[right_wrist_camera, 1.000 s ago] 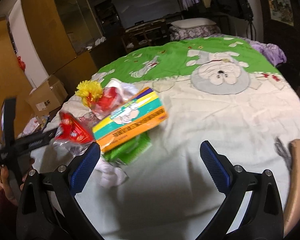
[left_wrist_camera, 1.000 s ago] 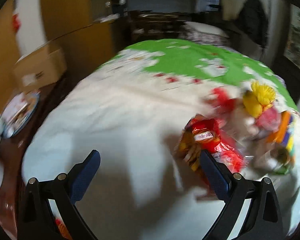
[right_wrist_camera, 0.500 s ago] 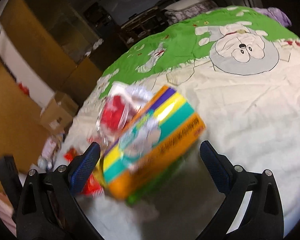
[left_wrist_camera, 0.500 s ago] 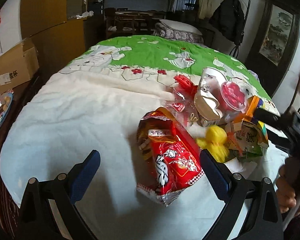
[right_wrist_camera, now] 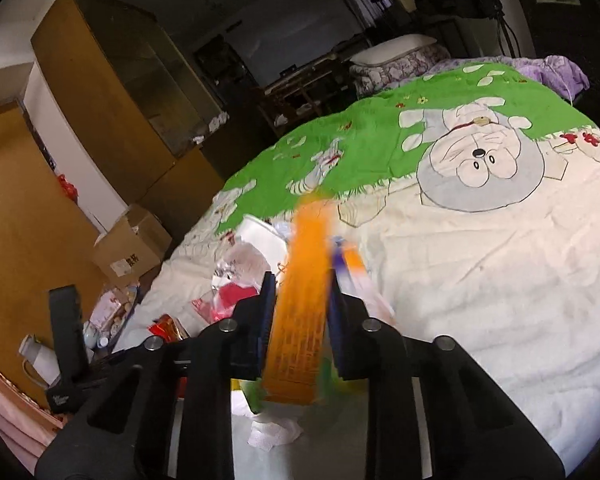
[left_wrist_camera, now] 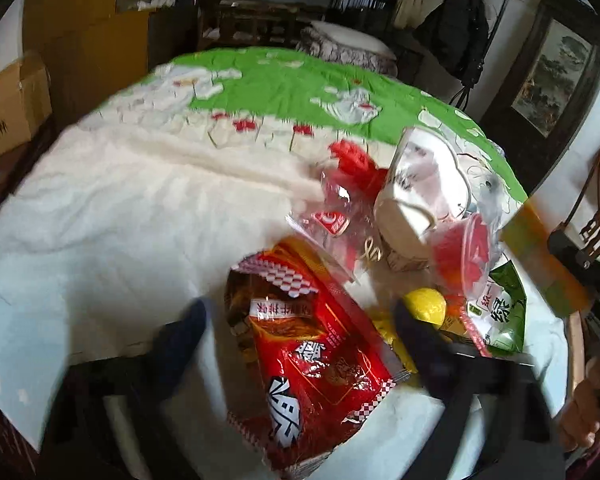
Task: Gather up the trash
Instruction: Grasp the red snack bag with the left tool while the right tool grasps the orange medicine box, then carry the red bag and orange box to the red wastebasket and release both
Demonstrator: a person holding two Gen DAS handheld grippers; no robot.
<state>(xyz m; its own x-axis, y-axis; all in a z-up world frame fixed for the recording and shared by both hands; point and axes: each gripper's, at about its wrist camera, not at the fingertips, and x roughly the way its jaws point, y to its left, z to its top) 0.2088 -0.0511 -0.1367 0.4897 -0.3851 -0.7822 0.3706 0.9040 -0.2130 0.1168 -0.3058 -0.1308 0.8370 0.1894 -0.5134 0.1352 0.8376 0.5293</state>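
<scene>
The right tool (right_wrist_camera: 300,312) squeezes the orange box (right_wrist_camera: 300,320) on its thin sides. The left tool (left_wrist_camera: 296,320) is wide open, and the red snack bag (left_wrist_camera: 312,356) lies on the bed (left_wrist_camera: 120,220) right between its fingers — long side pointing away (blurry).

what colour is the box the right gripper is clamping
Mostly orange box, with a purple and yellow edge; clearest in the right wrist view.

snack bag (left_wrist_camera: 316,364) on bed (left_wrist_camera: 120,216); cup (left_wrist_camera: 416,184) behind | lemon (left_wrist_camera: 425,305) right
</scene>
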